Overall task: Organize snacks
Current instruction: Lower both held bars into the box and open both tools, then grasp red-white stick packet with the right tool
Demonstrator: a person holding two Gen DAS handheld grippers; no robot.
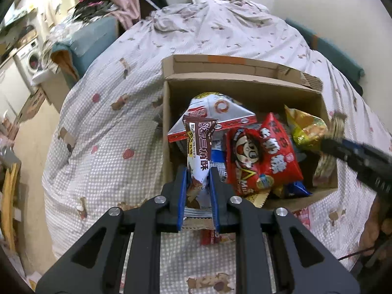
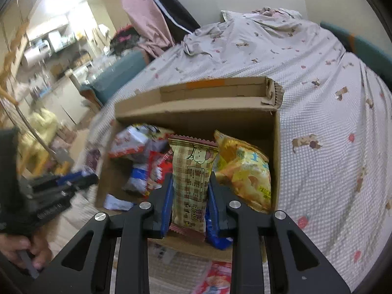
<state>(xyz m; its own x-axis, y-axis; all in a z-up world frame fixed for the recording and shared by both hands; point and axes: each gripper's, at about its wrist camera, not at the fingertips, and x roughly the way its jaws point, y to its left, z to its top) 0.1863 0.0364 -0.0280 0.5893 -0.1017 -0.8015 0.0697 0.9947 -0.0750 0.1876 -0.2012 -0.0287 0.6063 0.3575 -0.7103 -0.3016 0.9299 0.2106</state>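
An open cardboard box sits on a bed covered with a checked, bear-patterned sheet, and everything here is placed from that box. The left gripper hangs over the box's near left corner with its blue pads clamped on a brown-and-white snack packet, which stands upright between them, its top end rising above the fingers. Inside the box, just right of that packet, lies a red snack bag with a cartoon face; behind both, toward the far wall, rests a white-and-red carton, and against the right wall sits a yellow foil bag.

The right gripper is over the near edge of the box on its right side, its jaws closed on a beige checked snack packet held upright, printed back facing the camera. Directly right of that packet, against the box's right wall, lies an orange-yellow chip bag. A blue wrapper shows at the near rim under the right finger. In front of the box, on the sheet, a red packet lies blurred
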